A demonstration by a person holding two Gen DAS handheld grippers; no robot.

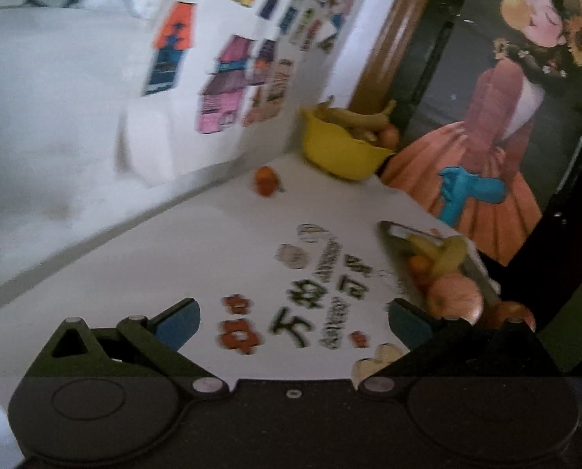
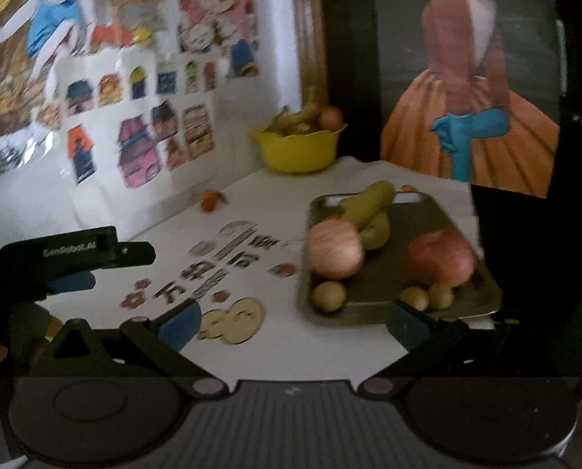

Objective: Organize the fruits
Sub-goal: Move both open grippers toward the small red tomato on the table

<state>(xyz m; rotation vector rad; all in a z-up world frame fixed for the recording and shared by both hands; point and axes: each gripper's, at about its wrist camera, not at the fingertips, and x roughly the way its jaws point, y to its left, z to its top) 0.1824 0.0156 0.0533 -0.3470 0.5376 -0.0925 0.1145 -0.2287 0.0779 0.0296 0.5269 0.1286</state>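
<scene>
Above the white table (image 2: 291, 344), each hand-held gripper, left (image 1: 294, 318) and right (image 2: 294, 322), gapes wide, grasping nothing.

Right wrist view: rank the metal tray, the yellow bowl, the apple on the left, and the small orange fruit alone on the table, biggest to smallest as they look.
1. metal tray
2. yellow bowl
3. left apple, though nearer the camera than the bowl, so their true order is unsure
4. small orange fruit
</scene>
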